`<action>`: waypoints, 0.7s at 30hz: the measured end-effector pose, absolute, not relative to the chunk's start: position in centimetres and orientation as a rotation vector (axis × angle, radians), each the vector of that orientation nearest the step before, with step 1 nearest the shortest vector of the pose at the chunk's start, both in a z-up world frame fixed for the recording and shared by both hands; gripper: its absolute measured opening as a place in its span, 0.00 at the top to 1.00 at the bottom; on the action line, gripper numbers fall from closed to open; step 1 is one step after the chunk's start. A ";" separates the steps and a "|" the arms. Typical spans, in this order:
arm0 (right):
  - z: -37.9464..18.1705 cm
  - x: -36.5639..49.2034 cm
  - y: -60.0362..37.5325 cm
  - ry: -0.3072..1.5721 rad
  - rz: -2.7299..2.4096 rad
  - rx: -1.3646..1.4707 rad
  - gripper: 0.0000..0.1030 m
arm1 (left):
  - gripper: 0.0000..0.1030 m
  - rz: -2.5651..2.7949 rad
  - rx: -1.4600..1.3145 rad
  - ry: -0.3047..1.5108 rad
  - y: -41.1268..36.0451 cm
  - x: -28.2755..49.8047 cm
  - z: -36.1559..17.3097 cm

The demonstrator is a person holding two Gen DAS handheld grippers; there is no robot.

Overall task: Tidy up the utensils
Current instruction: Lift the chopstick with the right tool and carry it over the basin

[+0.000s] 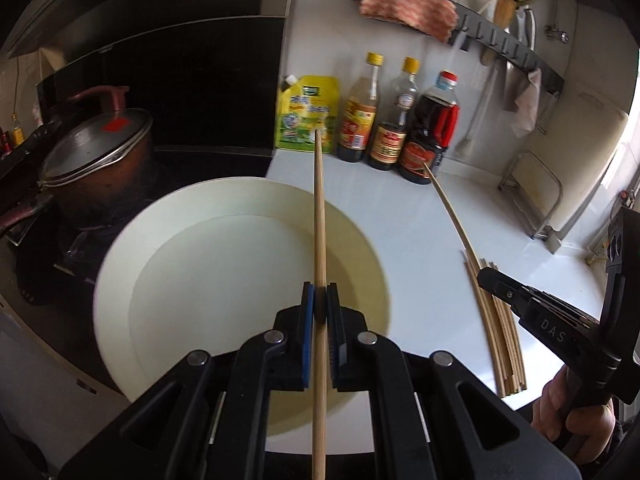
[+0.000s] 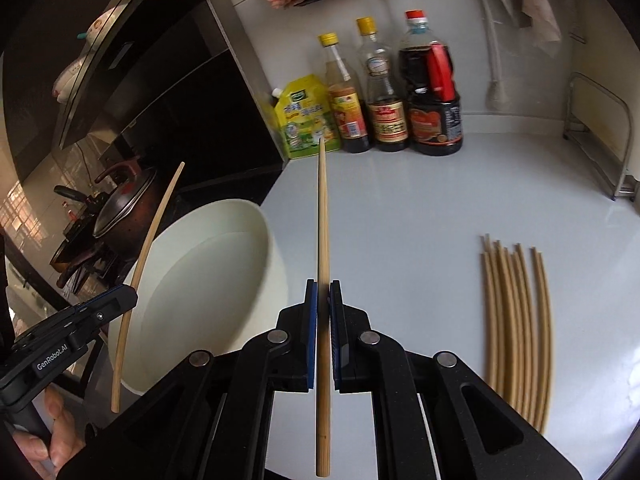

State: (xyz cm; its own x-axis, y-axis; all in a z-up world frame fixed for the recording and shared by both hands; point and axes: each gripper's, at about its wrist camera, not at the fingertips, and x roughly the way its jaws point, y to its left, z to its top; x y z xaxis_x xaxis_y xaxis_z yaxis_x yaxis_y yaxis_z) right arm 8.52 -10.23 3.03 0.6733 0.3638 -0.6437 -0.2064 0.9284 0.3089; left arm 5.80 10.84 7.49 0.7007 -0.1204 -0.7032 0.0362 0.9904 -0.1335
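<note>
My left gripper [image 1: 320, 300] is shut on a wooden chopstick [image 1: 319, 216] and holds it above a big white plate [image 1: 168, 248]. My right gripper [image 2: 323, 296] is shut on another chopstick [image 2: 323, 216] above the white counter, just right of the plate [image 2: 200, 280]. A row of several chopsticks [image 2: 516, 328] lies on the counter to the right; it also shows in the left wrist view [image 1: 496, 336]. The right gripper [image 1: 490, 276] with its chopstick [image 1: 448, 208] shows at the right of the left wrist view. The left gripper [image 2: 128, 294] with its chopstick [image 2: 148, 248] shows at the left of the right wrist view.
A yellow pouch [image 2: 304, 116] and three sauce bottles [image 2: 384, 92] stand against the back wall. A lidded pot [image 1: 96, 148] sits on the dark stove to the left. A metal rack [image 2: 600, 136] stands at the right. A cloth [image 1: 404, 8] hangs on the wall rail.
</note>
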 end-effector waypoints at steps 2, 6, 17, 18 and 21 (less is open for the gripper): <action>2.8 9.5 -7.4 0.786 0.365 0.195 0.94 | 0.93 -0.055 -0.118 0.792 12.8 6.2 7.1; 2.4 10.9 -2.2 0.826 0.438 0.151 0.94 | 0.93 -0.015 -0.137 0.811 15.8 7.1 5.7; -1.5 13.9 4.4 0.982 0.486 0.094 0.94 | 0.93 0.030 -0.170 0.912 19.3 10.7 1.5; -1.9 14.1 4.5 0.993 0.479 0.094 0.94 | 0.93 0.032 -0.169 0.920 19.4 10.9 1.2; -2.3 14.4 4.6 1.006 0.471 0.093 0.94 | 0.93 0.030 -0.170 0.939 19.5 11.5 0.6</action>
